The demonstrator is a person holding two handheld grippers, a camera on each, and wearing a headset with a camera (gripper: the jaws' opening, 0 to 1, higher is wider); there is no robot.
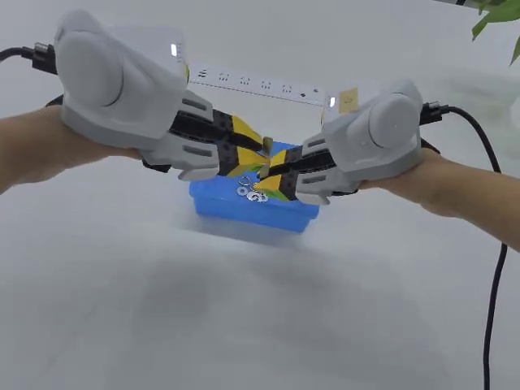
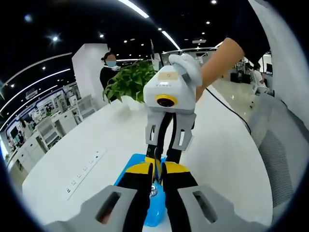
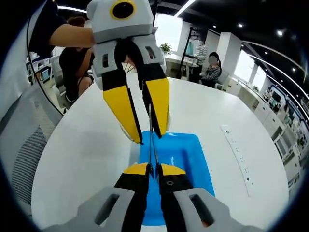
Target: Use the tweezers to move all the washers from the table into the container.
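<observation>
A blue container [image 1: 244,213] stands on the white table with several washers [image 1: 252,193] inside. Both grippers meet tip to tip just above it. My right gripper [image 1: 272,180] comes in from the right and is shut on thin metal tweezers [image 3: 149,121], which rise straight out of its jaws [image 3: 153,170]. My left gripper [image 1: 258,166] comes from the left. Its yellow jaws [image 3: 150,137] stand slightly apart on either side of the tweezers, with a gap showing on each side. The container [image 3: 188,159] lies directly beneath the tweezers.
A white power strip [image 1: 252,81] lies behind the container. A green plant [image 1: 496,16] is at the far right corner. A black cable [image 1: 496,268] trails from the right gripper. People sit at desks in the background.
</observation>
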